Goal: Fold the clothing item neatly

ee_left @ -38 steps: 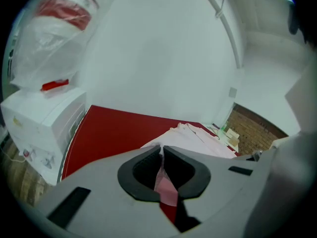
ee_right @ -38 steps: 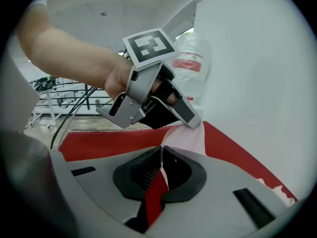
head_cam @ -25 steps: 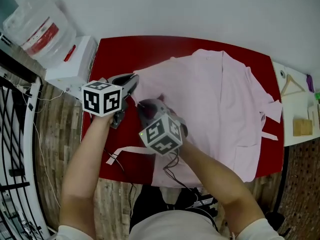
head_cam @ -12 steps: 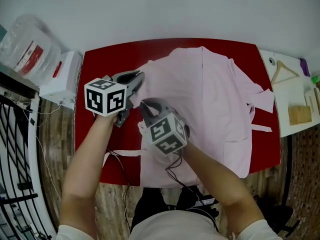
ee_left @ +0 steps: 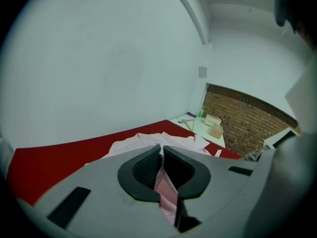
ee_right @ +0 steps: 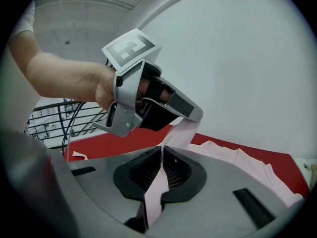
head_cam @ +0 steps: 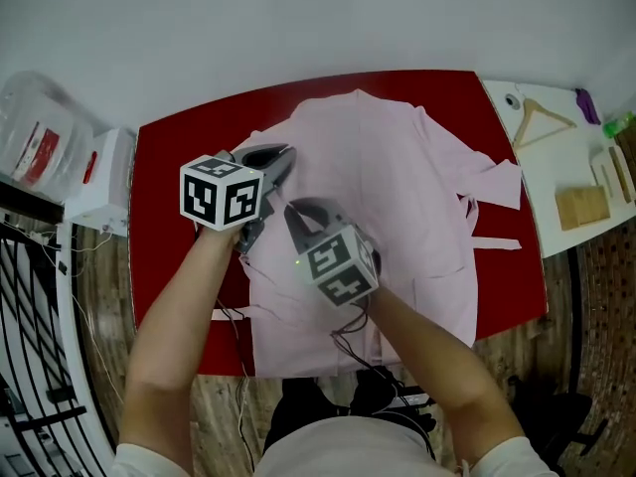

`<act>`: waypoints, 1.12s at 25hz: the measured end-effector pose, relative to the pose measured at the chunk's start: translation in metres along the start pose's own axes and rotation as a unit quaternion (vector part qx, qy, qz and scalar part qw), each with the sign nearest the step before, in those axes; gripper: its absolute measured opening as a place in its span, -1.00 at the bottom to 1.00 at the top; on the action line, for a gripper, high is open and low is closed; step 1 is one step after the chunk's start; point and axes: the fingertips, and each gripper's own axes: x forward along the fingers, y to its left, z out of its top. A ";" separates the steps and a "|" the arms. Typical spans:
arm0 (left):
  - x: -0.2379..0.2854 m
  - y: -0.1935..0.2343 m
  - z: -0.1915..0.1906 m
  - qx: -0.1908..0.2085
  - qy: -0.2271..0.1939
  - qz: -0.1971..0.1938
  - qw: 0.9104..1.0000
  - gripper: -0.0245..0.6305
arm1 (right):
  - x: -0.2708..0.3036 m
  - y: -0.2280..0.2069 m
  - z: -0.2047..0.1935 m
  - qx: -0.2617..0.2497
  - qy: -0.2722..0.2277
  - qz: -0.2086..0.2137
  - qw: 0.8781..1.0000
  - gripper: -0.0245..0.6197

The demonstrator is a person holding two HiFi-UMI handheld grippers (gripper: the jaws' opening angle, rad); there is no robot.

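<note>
A pale pink garment (head_cam: 417,187) lies spread over the red table (head_cam: 169,157), with its collar toward the far edge and a loose belt strip (head_cam: 497,243) at the right. My left gripper (head_cam: 282,164) is shut on a fold of the pink cloth, which shows pinched between its pads (ee_left: 162,155). Just nearer me, my right gripper (head_cam: 290,210) is shut on the same edge of cloth (ee_right: 161,158). A short band of fabric stretches from it up to the left gripper (ee_right: 194,119). Both hover over the garment's left half.
A white box (head_cam: 99,182) and a plastic bag (head_cam: 35,132) sit left of the table, beside a black railing (head_cam: 25,296). At the right, a white side table (head_cam: 596,246) holds a wooden hanger (head_cam: 542,117) and a wooden block (head_cam: 581,205). Cables hang at the table's near edge.
Both grippers have carried the garment's left edge rightward, from near the table's left side to over the garment's left half. More red table shows to their left.
</note>
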 end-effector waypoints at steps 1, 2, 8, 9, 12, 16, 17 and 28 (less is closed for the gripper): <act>0.008 -0.007 0.001 0.003 0.003 -0.005 1.000 -0.87 | -0.004 -0.006 -0.004 0.006 -0.001 -0.003 1.000 -0.85; 0.016 -0.013 0.001 0.006 0.007 -0.009 1.000 -0.87 | -0.009 -0.012 -0.008 0.012 -0.001 -0.006 1.000 -0.85; 0.064 -0.043 -0.008 0.009 0.037 -0.031 0.999 -0.87 | -0.031 -0.043 -0.038 0.048 0.009 -0.023 0.999 -0.85; 0.072 -0.048 -0.010 0.007 0.041 -0.034 0.999 -0.87 | -0.034 -0.047 -0.044 0.055 0.012 -0.026 0.998 -0.85; 0.094 -0.059 -0.018 0.001 0.053 -0.041 0.998 -0.87 | -0.041 -0.061 -0.060 0.071 0.021 -0.033 0.997 -0.85; 0.120 -0.068 -0.033 -0.010 0.068 -0.045 0.997 -0.87 | -0.046 -0.075 -0.085 0.089 0.033 -0.044 0.995 -0.85; 0.126 -0.069 -0.037 -0.016 0.070 -0.046 0.996 -0.87 | -0.047 -0.078 -0.092 0.095 0.037 -0.046 0.994 -0.85; 0.157 -0.076 -0.082 -0.059 0.094 -0.084 0.990 -0.52 | -0.042 -0.105 -0.171 0.206 0.101 -0.063 0.971 -0.84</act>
